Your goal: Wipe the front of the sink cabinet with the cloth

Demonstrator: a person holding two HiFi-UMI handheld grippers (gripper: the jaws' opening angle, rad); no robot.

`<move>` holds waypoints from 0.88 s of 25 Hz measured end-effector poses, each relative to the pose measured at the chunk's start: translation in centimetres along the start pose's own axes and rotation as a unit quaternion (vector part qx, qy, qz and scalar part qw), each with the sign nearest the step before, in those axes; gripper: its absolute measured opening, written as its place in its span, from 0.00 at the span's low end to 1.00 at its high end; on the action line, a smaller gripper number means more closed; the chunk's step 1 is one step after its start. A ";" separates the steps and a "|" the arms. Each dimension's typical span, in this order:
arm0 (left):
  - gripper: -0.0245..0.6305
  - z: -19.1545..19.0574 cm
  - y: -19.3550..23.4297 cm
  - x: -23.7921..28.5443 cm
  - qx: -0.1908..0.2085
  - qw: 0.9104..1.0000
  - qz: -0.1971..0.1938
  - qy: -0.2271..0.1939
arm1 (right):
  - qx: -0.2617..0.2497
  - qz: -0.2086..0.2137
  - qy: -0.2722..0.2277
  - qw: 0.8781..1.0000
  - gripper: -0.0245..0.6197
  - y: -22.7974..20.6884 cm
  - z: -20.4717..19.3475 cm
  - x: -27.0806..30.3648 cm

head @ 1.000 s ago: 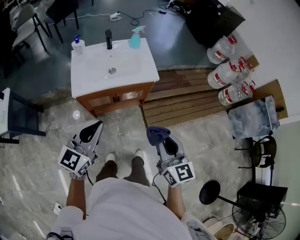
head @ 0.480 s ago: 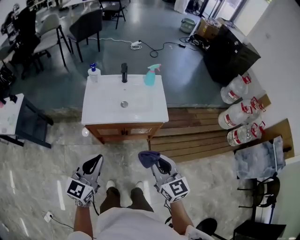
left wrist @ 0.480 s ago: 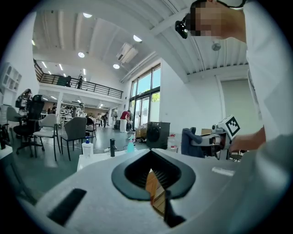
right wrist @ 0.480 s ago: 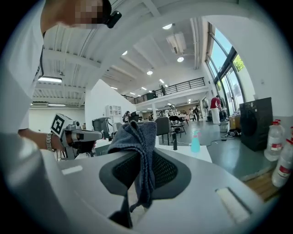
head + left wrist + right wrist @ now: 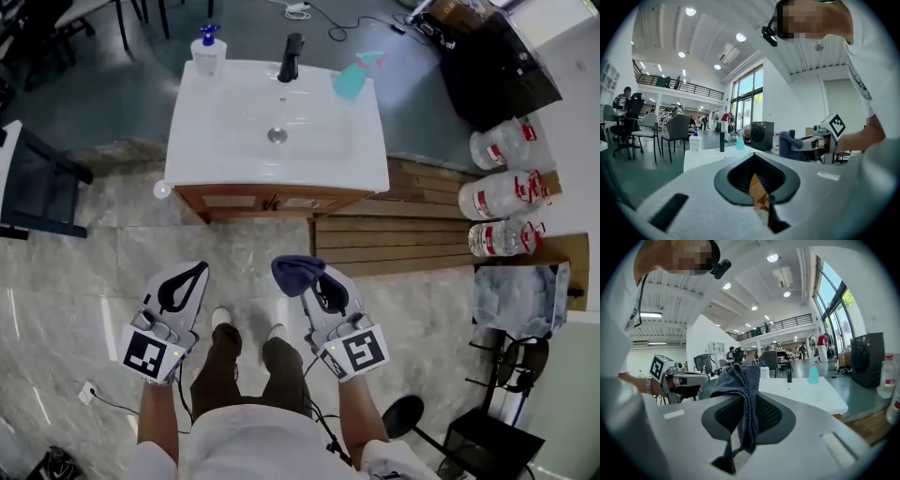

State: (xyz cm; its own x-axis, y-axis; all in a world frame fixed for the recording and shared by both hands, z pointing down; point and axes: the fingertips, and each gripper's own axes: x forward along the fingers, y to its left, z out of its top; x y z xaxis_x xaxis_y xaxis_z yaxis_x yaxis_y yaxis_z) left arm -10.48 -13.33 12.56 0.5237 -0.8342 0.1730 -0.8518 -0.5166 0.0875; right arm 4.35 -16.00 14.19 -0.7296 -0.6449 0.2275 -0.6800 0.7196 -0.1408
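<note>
We stand on pale marbled floor point(image 5: 84, 272); toward 12 o'clock it gives way to darker glossy floor point(image 5: 112, 112). A slatted wooden platform point(image 5: 403, 234) lies at 3 o'clock, a black cabinet point(image 5: 497, 56) at 1 o'clock and a dark furniture frame point(image 5: 37, 187) at 9 o'clock. In the gripper views we see a high white ceiling point(image 5: 754, 282) with round lights point(image 5: 772, 258), a railed mezzanine point(image 5: 780, 325), tall windows point(image 5: 832, 291) and grey chairs point(image 5: 677, 131).

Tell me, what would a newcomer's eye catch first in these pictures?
The white sink on its wooden cabinet stands ahead, at the top centre of the head view. Nearer, the right gripper has its jaws shut on a dark blue cloth, while the left gripper is shut and empty.
</note>
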 end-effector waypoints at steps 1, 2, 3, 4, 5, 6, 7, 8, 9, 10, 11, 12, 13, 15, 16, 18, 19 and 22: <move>0.04 -1.3 0.8 0.2 0.000 1.000 0.003 -0.002 | 0.000 -0.001 0.001 1.000 0.13 0.1 -1.3 1.0; 0.04 -2.8 1.6 0.5 -0.001 1.000 0.007 -0.003 | -0.002 -0.001 0.003 1.000 0.13 0.1 -2.7 1.8; 0.04 -4.5 2.4 0.8 -0.002 1.000 0.011 -0.003 | -0.005 -0.001 0.004 1.000 0.13 0.1 -4.2 2.7; 0.04 -6.3 3.2 1.1 -0.002 1.000 0.016 -0.004 | -0.010 0.000 0.004 1.000 0.13 -0.2 -5.8 3.5; 0.04 -8.3 3.9 1.6 -0.001 1.000 0.021 -0.006 | -0.017 0.002 0.003 1.000 0.13 -0.5 -7.4 4.3; 0.04 -10.3 4.5 2.2 0.001 1.000 0.027 -0.010 | -0.025 0.005 0.000 1.000 0.13 -0.9 -9.1 5.1; 0.04 -12.3 4.9 2.8 0.003 0.999 0.032 -0.016 | -0.033 0.008 -0.002 0.999 0.13 -1.3 -10.8 5.8; 0.04 -14.2 5.0 3.4 0.004 0.999 0.036 -0.023 | -0.040 0.011 -0.005 0.999 0.13 -1.7 -12.7 6.3; 0.04 -16.2 5.1 4.0 0.006 0.999 0.037 -0.029 | -0.046 0.013 -0.008 0.999 0.13 -2.1 -14.6 6.7; 0.04 -18.0 5.1 4.7 0.010 0.999 0.038 -0.036 | -0.053 0.013 -0.011 0.998 0.13 -2.6 -16.6 7.1; 0.04 -19.8 5.1 5.5 0.013 0.998 0.040 -0.044 | -0.062 0.012 -0.014 0.998 0.13 -3.2 -18.5 7.6; 0.04 -21.5 5.1 6.1 0.016 0.998 0.041 -0.051 | -0.071 0.011 -0.018 0.997 0.13 -3.6 -20.3 8.1; 0.04 -23.2 5.1 6.7 0.020 0.997 0.043 -0.058 | -0.081 0.011 -0.023 0.996 0.13 -3.9 -22.1 8.7; 0.04 -26.5 5.5 7.7 0.028 0.996 0.049 -0.070 | -0.097 0.012 -0.037 0.995 0.13 -4.3 -25.1 10.0; 0.04 -27.9 5.8 8.1 0.032 0.995 0.052 -0.079 | -0.104 0.014 -0.045 0.993 0.13 -4.4 -26.4 10.6; 0.04 -30.0 6.4 9.1 0.039 0.993 0.058 -0.100 | -0.120 0.020 -0.064 0.991 0.13 -4.5 -28.4 11.8; 0.04 -30.8 6.6 9.5 0.045 0.991 0.059 -0.110 | -0.128 0.024 -0.073 0.989 0.13 -4.5 -29.1 12.4; 0.04 -32.8 7.9 10.7 0.062 0.987 0.064 -0.137 | -0.147 0.032 -0.105 0.983 0.13 -4.6 -30.3 14.5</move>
State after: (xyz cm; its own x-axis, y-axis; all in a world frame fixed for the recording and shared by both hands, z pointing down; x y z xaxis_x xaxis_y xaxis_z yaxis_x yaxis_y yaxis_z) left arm -12.13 -20.05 47.27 0.4104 -0.9067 -0.0977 -0.9119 -0.4083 -0.0411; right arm -0.92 -20.86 47.36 -0.7903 -0.6124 0.0183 -0.6040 0.7838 0.1441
